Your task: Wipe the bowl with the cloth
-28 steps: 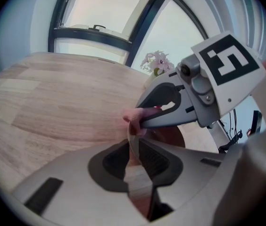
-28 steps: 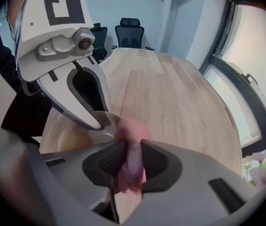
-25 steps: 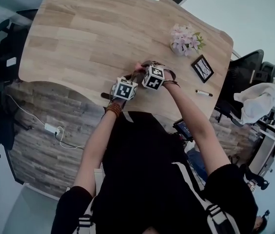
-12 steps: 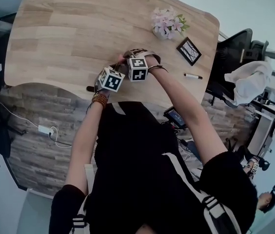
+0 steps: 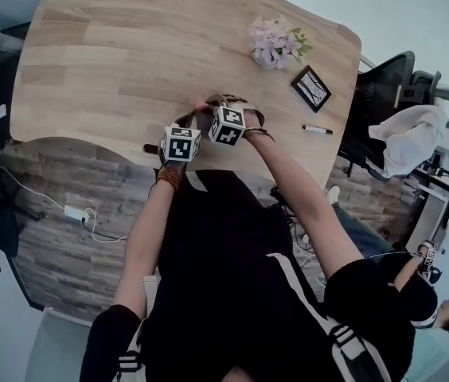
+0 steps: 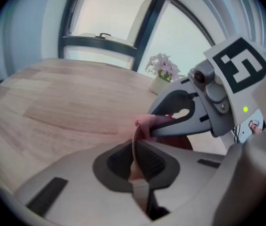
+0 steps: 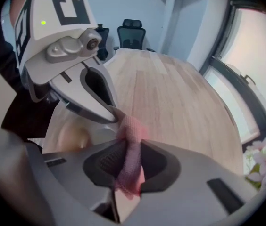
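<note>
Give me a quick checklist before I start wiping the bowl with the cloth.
1. Bowl secured: ok. The left tool has its jaws shut on the thin rim.
2. Cloth gripped: ok. The right tool has just been closing its jaws, and the pads press on the pink cloth.
3. Cloth touching the bowl: cannot tell. It bunches right beside the rim and the left tool's tip.
4. Bowl flat on the table: cannot tell. Both tools cover it in the head view.
5. Room to work: ok. The flowers, picture frame and pen stand well apart from the bowl.
</note>
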Available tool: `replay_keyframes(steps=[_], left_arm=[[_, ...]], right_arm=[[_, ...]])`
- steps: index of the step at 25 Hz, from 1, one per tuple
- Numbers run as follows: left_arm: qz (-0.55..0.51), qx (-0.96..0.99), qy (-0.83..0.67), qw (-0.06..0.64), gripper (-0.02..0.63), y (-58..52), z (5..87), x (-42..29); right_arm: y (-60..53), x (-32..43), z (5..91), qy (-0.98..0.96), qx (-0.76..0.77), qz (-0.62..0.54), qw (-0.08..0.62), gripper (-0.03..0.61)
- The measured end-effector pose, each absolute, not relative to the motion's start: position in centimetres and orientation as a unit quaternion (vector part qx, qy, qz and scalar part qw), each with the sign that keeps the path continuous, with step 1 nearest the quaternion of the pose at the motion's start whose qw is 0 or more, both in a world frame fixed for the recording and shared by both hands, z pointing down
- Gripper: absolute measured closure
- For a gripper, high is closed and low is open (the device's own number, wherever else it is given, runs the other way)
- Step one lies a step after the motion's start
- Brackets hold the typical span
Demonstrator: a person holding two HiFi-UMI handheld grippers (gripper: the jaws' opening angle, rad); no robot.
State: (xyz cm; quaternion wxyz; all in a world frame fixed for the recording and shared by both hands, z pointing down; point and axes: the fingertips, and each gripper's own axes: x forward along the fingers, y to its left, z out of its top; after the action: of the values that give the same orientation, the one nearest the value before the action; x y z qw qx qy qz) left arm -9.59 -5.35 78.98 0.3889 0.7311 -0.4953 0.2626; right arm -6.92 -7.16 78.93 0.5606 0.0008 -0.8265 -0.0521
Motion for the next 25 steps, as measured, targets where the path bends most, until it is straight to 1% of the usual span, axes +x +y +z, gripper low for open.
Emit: replay_keyframes(steps=[2, 6, 7, 9, 13, 15, 17, 19, 21, 25], left_arm=[[0.230, 0.703, -0.536, 0.408, 0.599, -4.9, 78.8, -10.1], [0.206, 0.661, -0.593, 0.411, 0.600, -4.0, 78.6, -10.4], [0.207, 0.662, -0.587, 0.418, 0.600, -3.7, 78.8, -10.1], [0.226, 0.688, -0.543, 0.424, 0.597, -3.4, 78.9, -9.3], [0.337, 0.764, -0.417, 0.359, 0.583, -3.3, 78.9, -7.9], [0.345, 0.766, -0.386, 0.380, 0.578, -3.5, 79.4, -8.0], [0.327, 0.754, -0.400, 0.407, 0.586, -4.2, 79.3, -8.6], [0.294, 0.732, -0.448, 0.421, 0.600, -4.8, 79.1, -9.4], [0.247, 0.701, -0.500, 0.444, 0.598, -4.7, 78.9, -10.0], [0.142, 0.608, -0.605, 0.494, 0.597, -2.7, 79.1, -11.6]], right_arm=[[-7.3, -6.3, 78.9, -0.827, 0.044, -0.010, 0.561, 0.503], [-7.2, -5.2, 78.8, -0.819, 0.103, 0.070, 0.560, 0.515], [-7.1, -5.2, 78.8, -0.819, 0.096, 0.064, 0.562, 0.520], [-6.5, -5.4, 78.6, -0.825, 0.048, 0.010, 0.563, 0.514], [-5.1, -6.4, 78.3, -0.817, -0.076, -0.099, 0.562, 0.514], [-5.2, -6.6, 78.7, -0.810, -0.103, -0.113, 0.567, 0.505], [-5.7, -6.7, 79.0, -0.816, -0.091, -0.090, 0.564, 0.503], [-6.4, -7.1, 78.8, -0.829, -0.041, -0.037, 0.556, 0.512], [-6.8, -7.4, 78.6, -0.837, 0.021, 0.021, 0.547, 0.523], [-6.6, -7.1, 78.6, -0.832, 0.132, 0.115, 0.526, 0.524]])
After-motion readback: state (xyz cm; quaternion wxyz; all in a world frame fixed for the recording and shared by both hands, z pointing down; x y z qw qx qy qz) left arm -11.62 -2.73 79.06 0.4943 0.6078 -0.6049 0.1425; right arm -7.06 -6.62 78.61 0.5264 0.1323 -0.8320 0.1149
